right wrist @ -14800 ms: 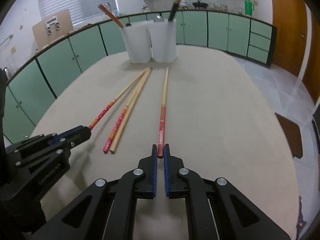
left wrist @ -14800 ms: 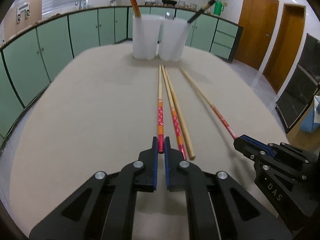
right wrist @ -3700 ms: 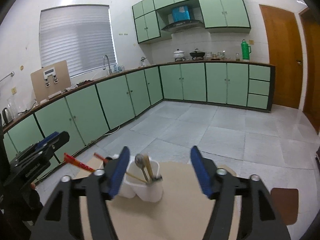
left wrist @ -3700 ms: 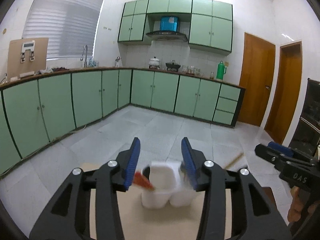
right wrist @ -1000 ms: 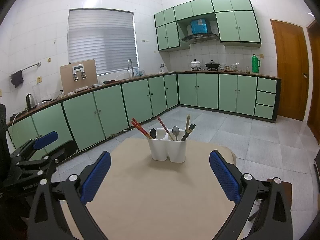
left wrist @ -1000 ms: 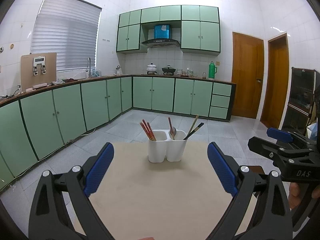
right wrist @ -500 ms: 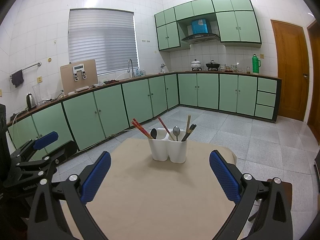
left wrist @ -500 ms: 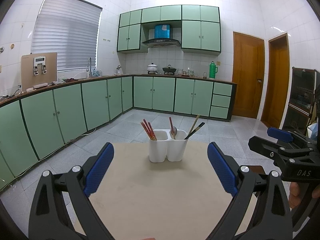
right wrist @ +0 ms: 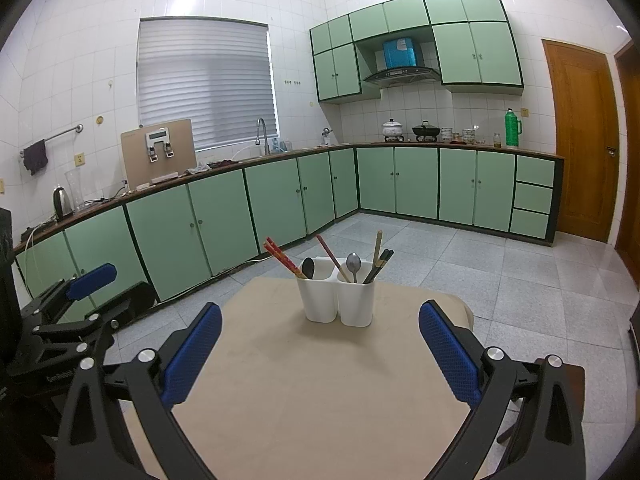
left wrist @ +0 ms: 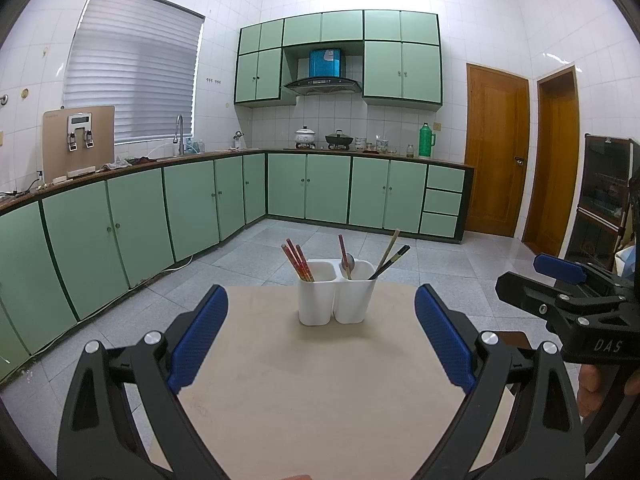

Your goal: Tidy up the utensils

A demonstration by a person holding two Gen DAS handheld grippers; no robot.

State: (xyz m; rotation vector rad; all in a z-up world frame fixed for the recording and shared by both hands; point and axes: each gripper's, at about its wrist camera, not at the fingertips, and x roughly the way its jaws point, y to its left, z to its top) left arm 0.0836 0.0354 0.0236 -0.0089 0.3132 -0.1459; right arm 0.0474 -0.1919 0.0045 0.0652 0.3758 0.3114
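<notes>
On table [left wrist: 312,392]: white two-cup holder [left wrist: 337,299], utensils upright.

Tabletop [left wrist: 320,392] bare up to holder [left wrist: 336,298]; utensils crowd its 2 openings.

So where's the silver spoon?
The spoon stands in the right cup, between a red chopstick and the dark chopsticks, at the table's far end.

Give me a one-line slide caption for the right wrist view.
Open right gripper faces the white two-cup utensil holder filled with chopsticks and spoons on the beige table.
</notes>
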